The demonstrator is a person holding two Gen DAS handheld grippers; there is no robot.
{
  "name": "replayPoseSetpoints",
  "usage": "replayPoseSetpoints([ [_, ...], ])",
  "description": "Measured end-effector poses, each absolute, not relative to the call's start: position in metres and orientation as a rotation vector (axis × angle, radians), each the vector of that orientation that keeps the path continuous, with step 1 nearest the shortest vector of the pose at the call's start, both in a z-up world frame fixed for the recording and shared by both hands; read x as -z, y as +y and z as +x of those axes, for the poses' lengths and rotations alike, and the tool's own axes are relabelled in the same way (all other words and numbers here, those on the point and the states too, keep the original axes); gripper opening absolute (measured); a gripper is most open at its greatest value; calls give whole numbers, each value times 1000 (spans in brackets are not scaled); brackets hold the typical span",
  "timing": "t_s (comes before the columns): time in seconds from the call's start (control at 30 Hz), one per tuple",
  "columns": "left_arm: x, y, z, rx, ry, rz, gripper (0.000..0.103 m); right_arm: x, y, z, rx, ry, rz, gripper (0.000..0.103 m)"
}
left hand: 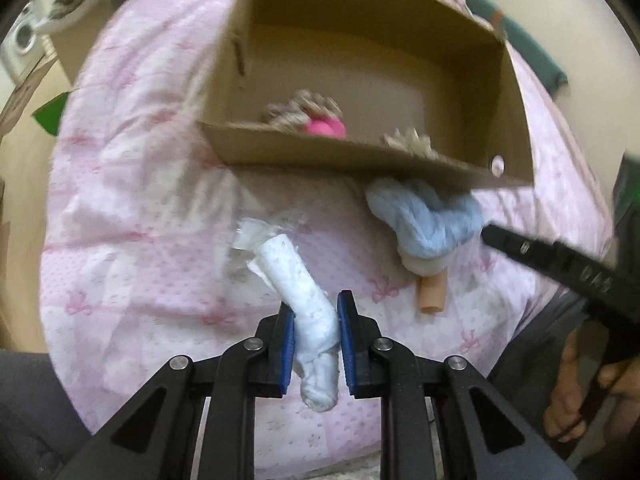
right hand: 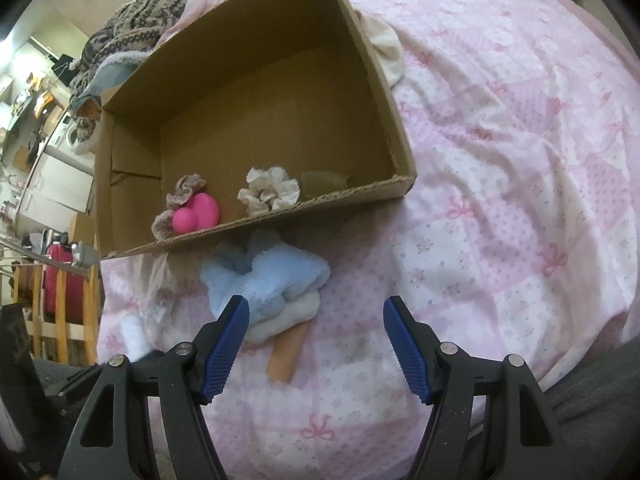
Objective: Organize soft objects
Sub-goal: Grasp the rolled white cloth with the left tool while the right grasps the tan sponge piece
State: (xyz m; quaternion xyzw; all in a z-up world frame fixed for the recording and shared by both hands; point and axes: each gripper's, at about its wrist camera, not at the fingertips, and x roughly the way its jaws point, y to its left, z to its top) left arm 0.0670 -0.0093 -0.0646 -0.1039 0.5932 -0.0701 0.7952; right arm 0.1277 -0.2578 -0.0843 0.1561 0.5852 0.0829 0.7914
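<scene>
White rolled cloth (left hand: 310,320) pinched in the left hand-held gripper (left hand: 316,334), over the pink bedspread (left hand: 132,240).

Mid-transfer, judging by the cardboard box (left hand: 320,162) ahead with scrunchies (right hand: 269,190) and a pink toy (right hand: 197,214) inside. Right hand-held gripper (right hand: 316,342) spread wide, empty, near the blue fluffy item (right hand: 266,276) just outside the box wall. Next: lifting over the near wall, then letting go inside.

White rolled cloth (left hand: 308,300) upright, pinched between blue pads (left hand: 286,344).
</scene>
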Motion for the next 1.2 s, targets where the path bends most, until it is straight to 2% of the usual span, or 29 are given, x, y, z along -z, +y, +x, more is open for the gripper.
replayPoseSetpoints([
  [0.27,42,36,65,28,1196,-338,18,91,-230,123,-211,1292,199,73],
  [0.37,40,39,64,21,1195,-335,18,100,-218,121,-247,1333,166,65],
  [0.53,46,36,65,18,1203,-324,18,120,-196,119,-267,1399,61,62],
  [0.6,48,35,65,15,1209,-322,18,126,-191,120,-269,1409,38,52],
  [0.67,49,34,66,18,1212,-322,18,130,-187,122,-260,1413,10,48],
  [0.83,52,33,67,18,1218,-313,18,134,-179,120,-258,1410,-49,23],
  [0.9,53,33,68,17,1219,-313,18,135,-177,118,-274,1414,-42,8],
  [1.2,57,34,70,-5,1219,-302,18,105,-178,88,-392,1392,19,6],
])
